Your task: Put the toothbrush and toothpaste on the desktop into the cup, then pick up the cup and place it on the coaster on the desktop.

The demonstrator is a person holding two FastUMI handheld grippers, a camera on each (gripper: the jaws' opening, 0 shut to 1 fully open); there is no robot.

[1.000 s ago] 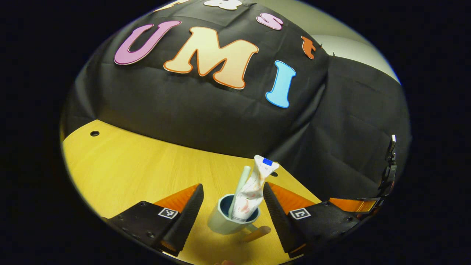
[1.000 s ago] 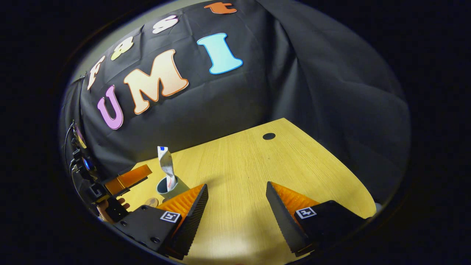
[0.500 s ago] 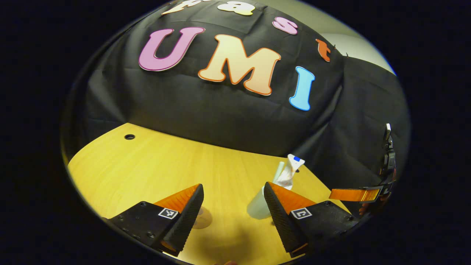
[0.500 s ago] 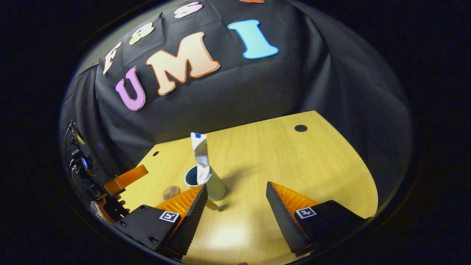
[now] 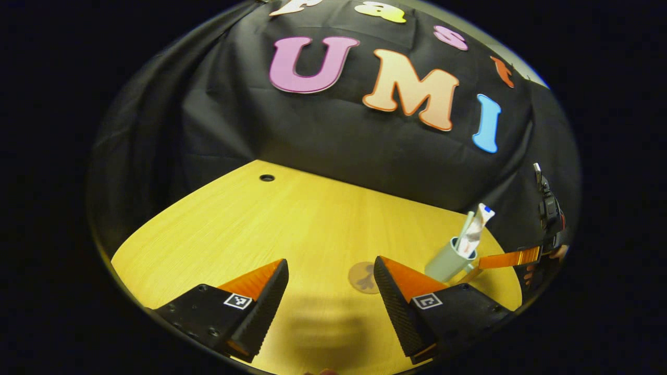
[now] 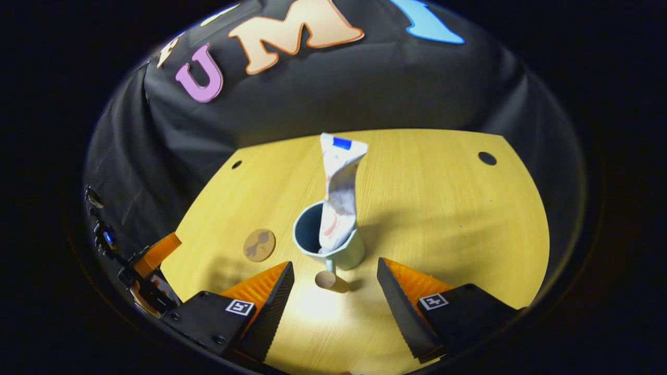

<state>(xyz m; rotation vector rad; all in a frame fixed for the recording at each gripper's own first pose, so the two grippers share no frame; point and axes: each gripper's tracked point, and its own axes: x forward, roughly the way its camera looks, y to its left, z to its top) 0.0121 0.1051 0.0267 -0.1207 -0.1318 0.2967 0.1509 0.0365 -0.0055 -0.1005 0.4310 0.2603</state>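
In the right gripper view, my right gripper (image 6: 333, 273) hangs with fingers apart just before the cup (image 6: 328, 245) at frame centre, toothpaste (image 6: 338, 192) upright inside; no writing legible. My left gripper (image 5: 331, 273) is spread too, the coaster (image 5: 363, 277) beside it.

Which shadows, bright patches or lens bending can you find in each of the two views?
Left gripper view: a soft blurred shadow lies on the desktop between the fingers; the desk edge bows from the fisheye. Right gripper view: a bright patch sits before the cup, whose shadow and the toothpaste's fall to the right.
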